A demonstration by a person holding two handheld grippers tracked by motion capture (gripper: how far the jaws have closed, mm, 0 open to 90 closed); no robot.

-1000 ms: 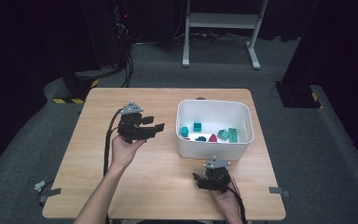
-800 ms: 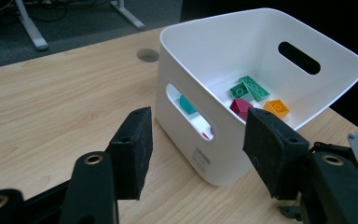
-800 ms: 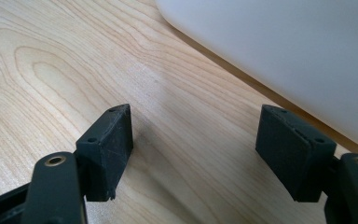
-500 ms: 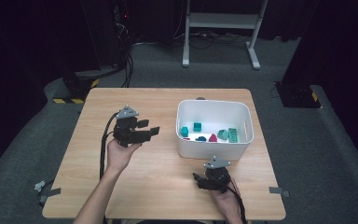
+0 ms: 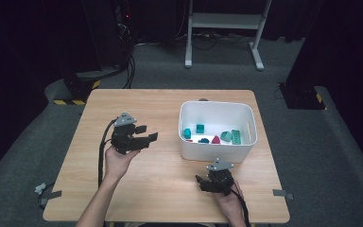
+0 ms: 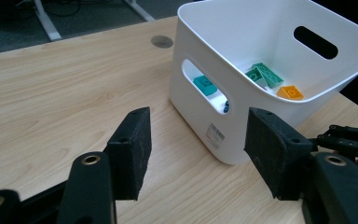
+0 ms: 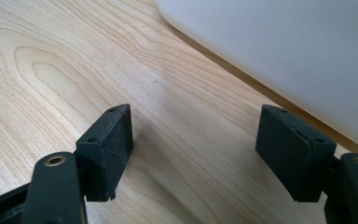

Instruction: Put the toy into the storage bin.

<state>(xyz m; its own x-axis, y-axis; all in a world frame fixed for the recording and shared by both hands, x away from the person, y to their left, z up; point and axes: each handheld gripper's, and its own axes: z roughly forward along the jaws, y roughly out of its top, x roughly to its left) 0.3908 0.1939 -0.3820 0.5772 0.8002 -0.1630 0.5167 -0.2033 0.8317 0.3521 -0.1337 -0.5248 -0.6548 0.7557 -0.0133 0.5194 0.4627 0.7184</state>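
The left gripper (image 5: 144, 137) had drawn back a little toward the person's side of the table (image 5: 137, 101) compared with a second before, and it hung just left of the white bin (image 5: 217, 109), jaws aimed at the bin's near wall. Its jaws stood apart with nothing between them, as the left gripper view showed, with bare wood and the bin's handle slot beyond the pads (image 6: 133, 149). The right gripper (image 5: 202, 182) had not shifted; it sat low on the table in front of the bin, also released and empty, the wood grain plain between its two pads (image 7: 112, 140). The small blocks (teal, green, a red one and an orange one) all lay inside the bin: the teal block (image 5: 200, 128), the green brick (image 5: 236, 136) and the red piece (image 5: 215, 139) on its floor, the orange block (image 6: 290, 92) near the far wall. No loose piece lay on the tabletop. With both claws empty and every block in the bin, the sorting looked finished, or else the left hand was lining up to reach in and take a block out.
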